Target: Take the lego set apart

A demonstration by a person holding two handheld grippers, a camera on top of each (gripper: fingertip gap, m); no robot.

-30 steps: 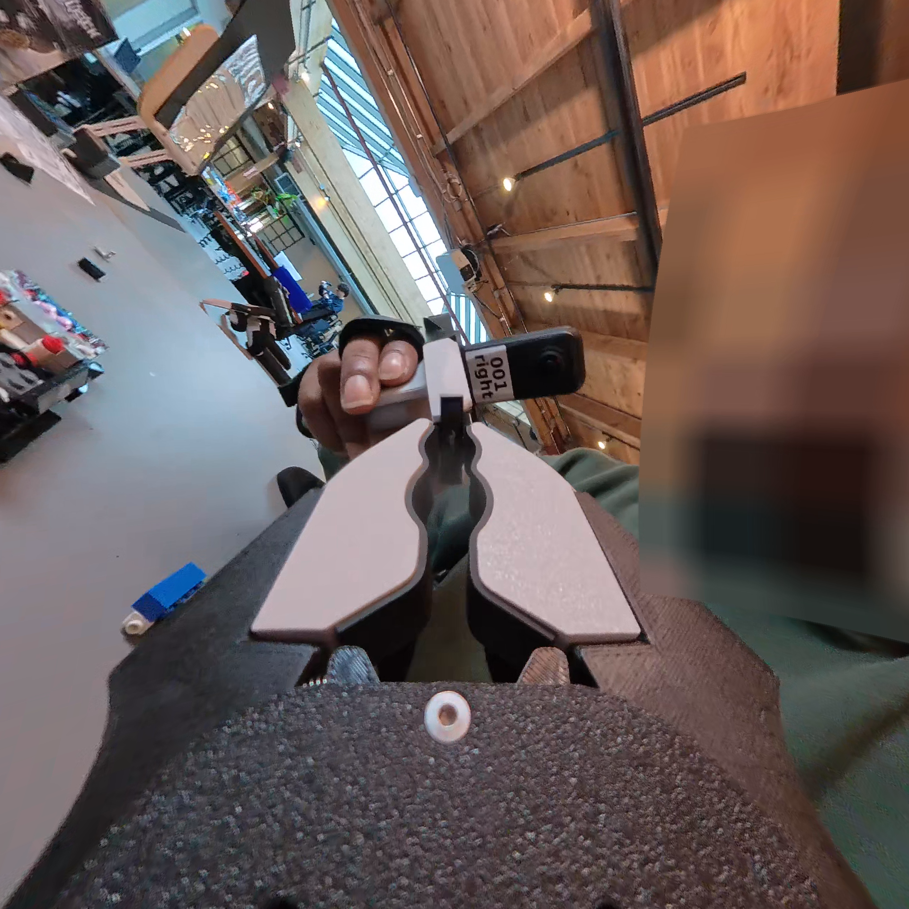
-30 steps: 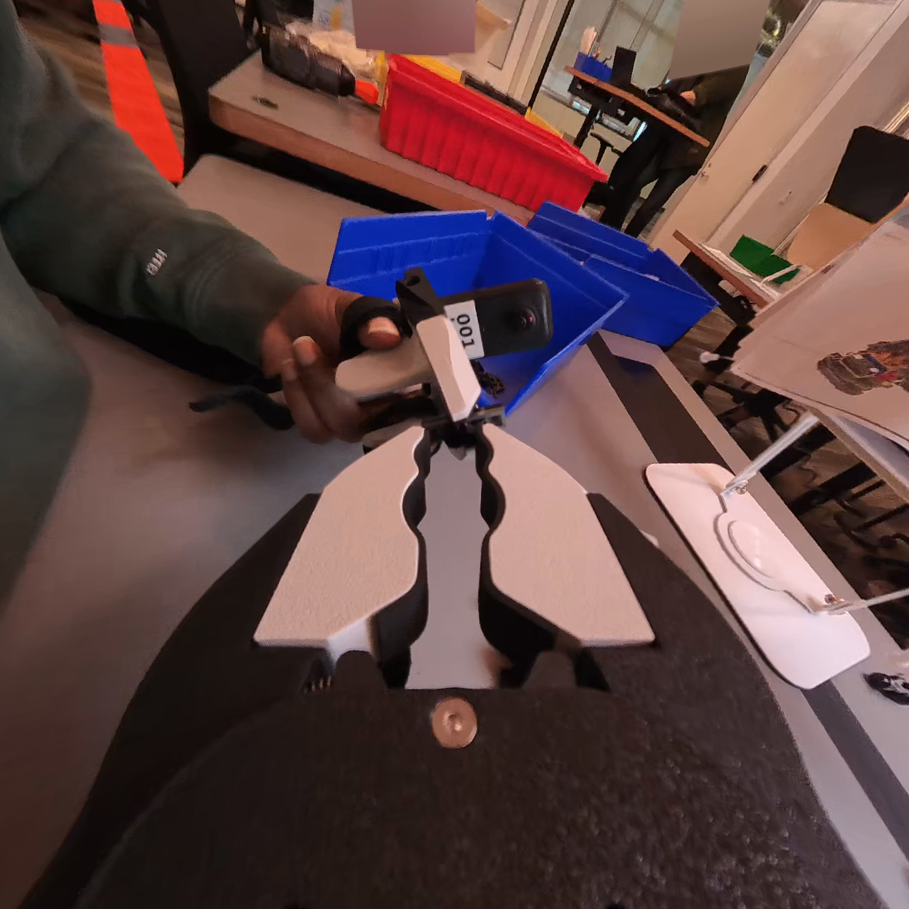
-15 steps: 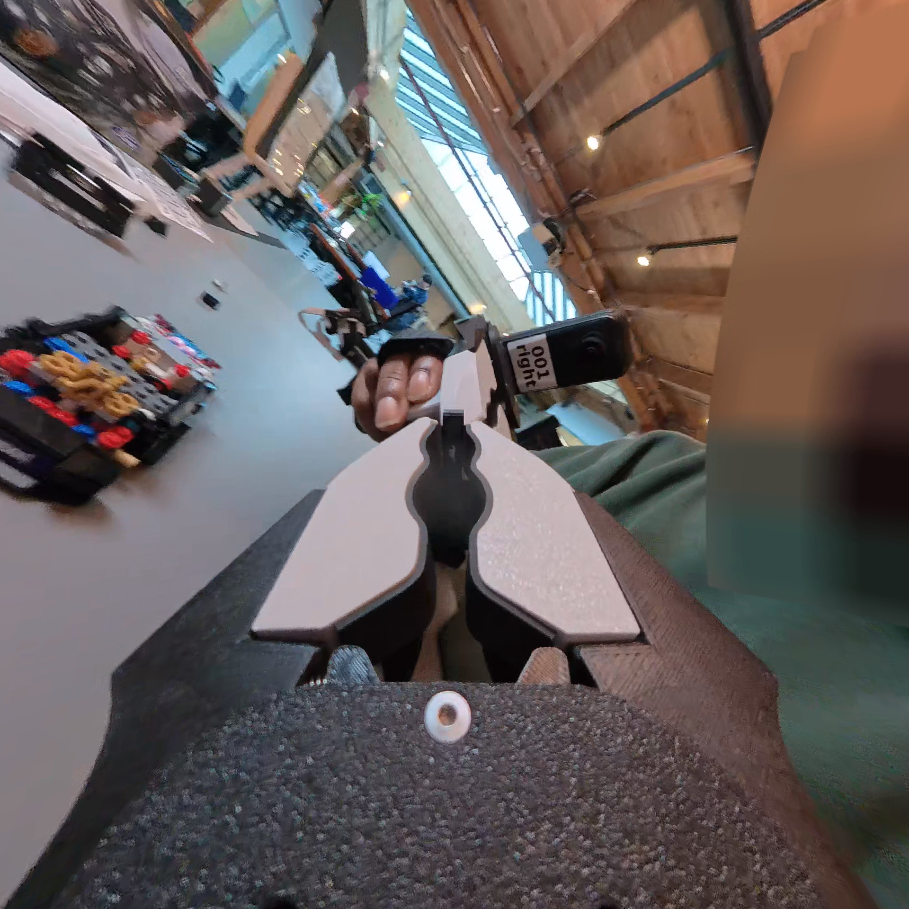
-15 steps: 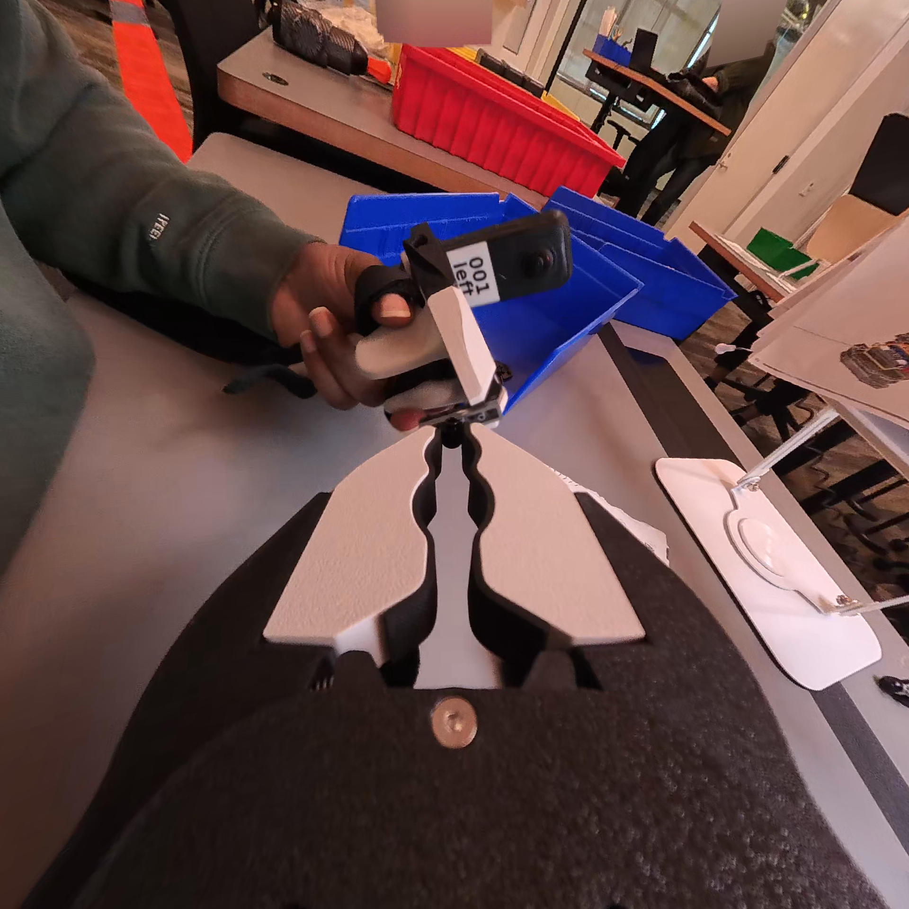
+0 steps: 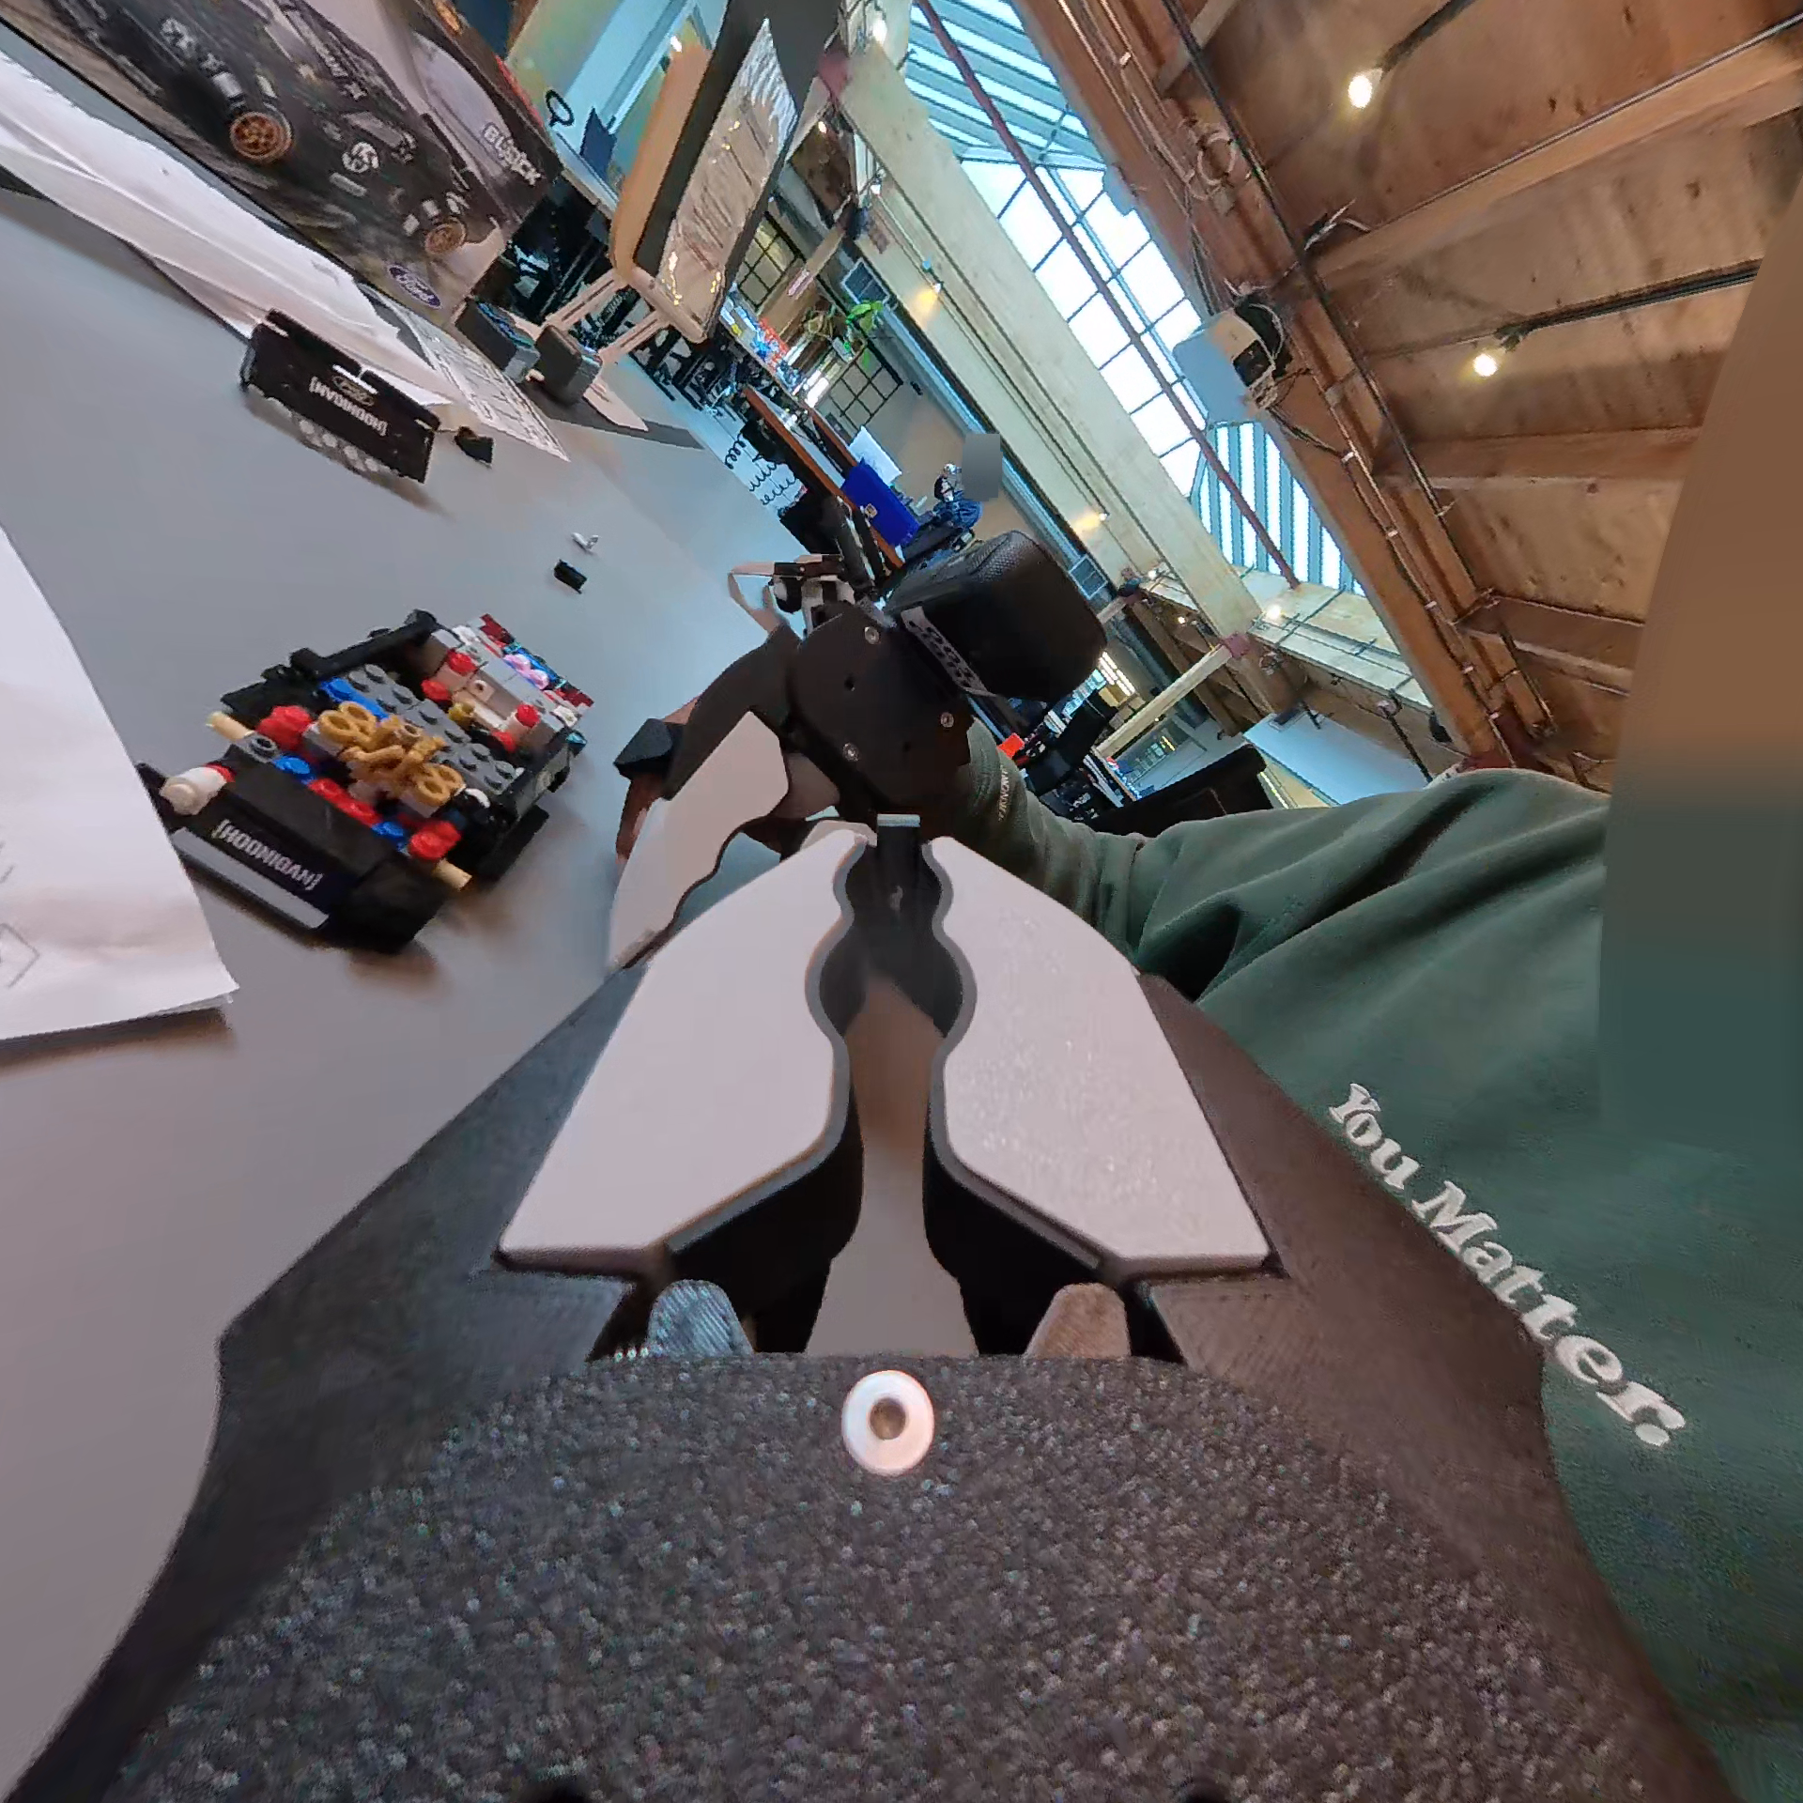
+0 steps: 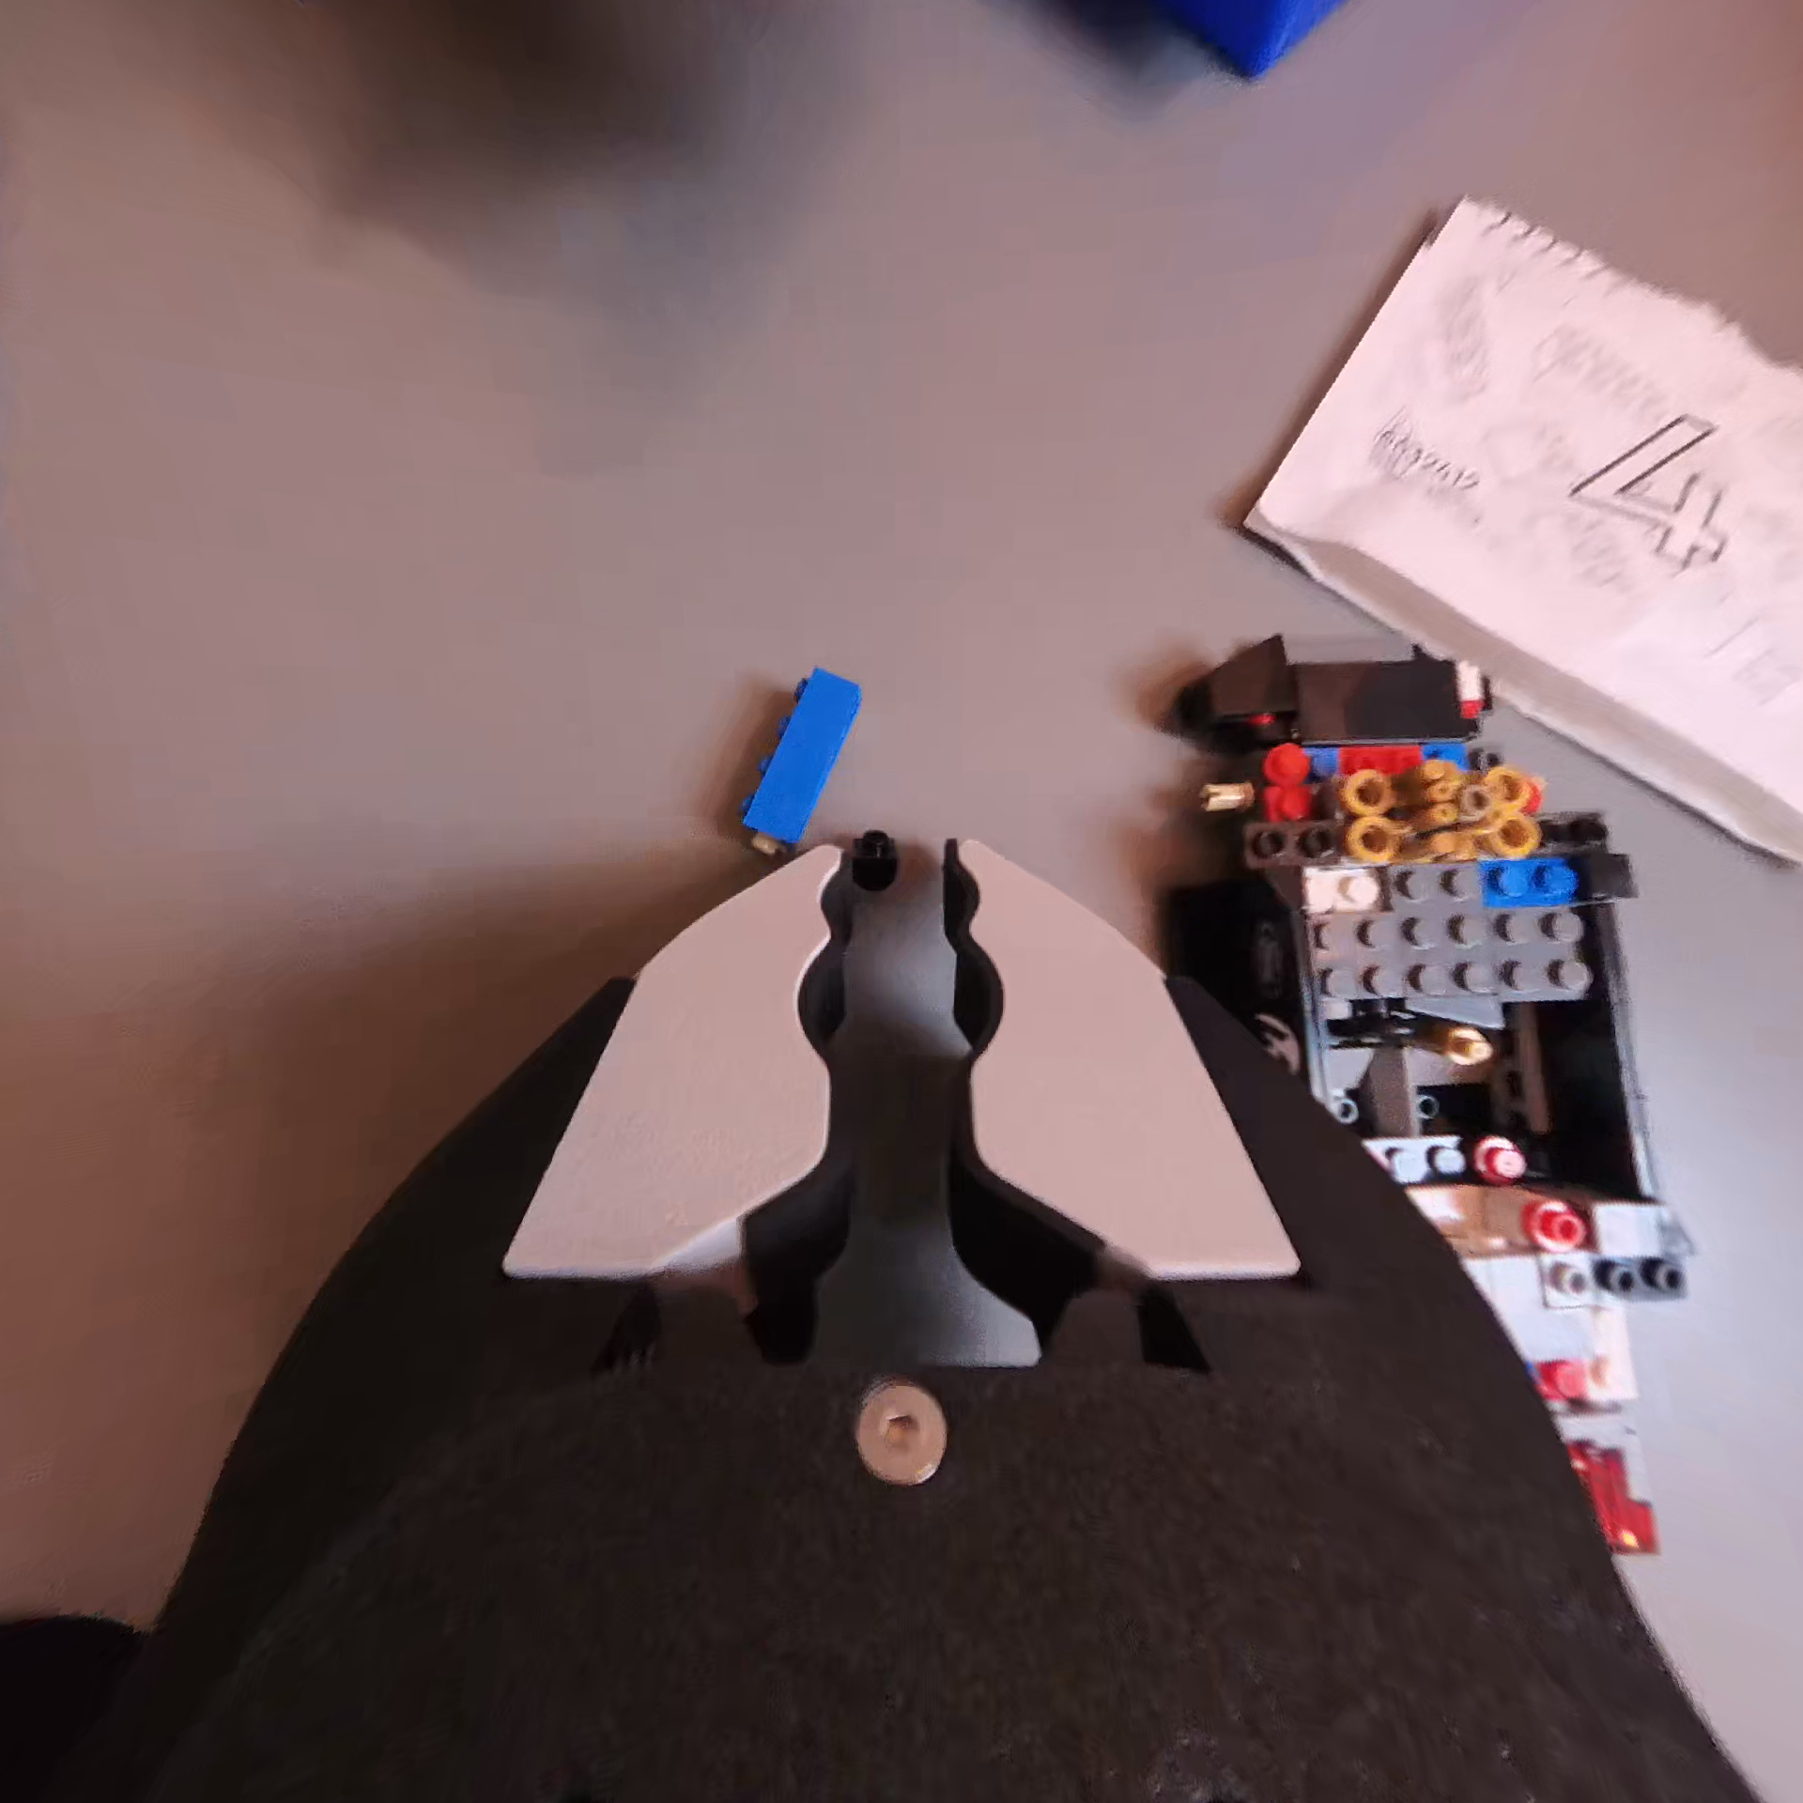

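Note:
The partly stripped lego car (image 5: 390, 771) lies on the grey table, left in the left wrist view and right in the right wrist view (image 6: 1444, 976). My left gripper (image 5: 898, 847) is raised and shut on a small dark lego piece (image 5: 898, 827) at its tips. My right gripper (image 6: 896, 851) points down at the table and is open. A small black round piece (image 6: 871, 861) sits between its fingertips, close to the left one; I cannot tell whether it rests on the table. A blue brick (image 6: 800, 761) lies just beyond. The right gripper also shows in the left wrist view (image 5: 878, 702).
A white paper sheet (image 6: 1561, 468) lies beyond the car and also shows in the left wrist view (image 5: 78, 829). A black lego panel (image 5: 337, 410) and the set's box (image 5: 293, 117) are farther back. A blue bin corner (image 6: 1249, 29) is at the far edge. A green sleeve (image 5: 1366, 976) is at right. The tips of one gripper are about 12 cm away from the tips of the other.
My right gripper has swung away from the left gripper, down toward the table, and opened. My left gripper has stayed shut and turned toward the car.

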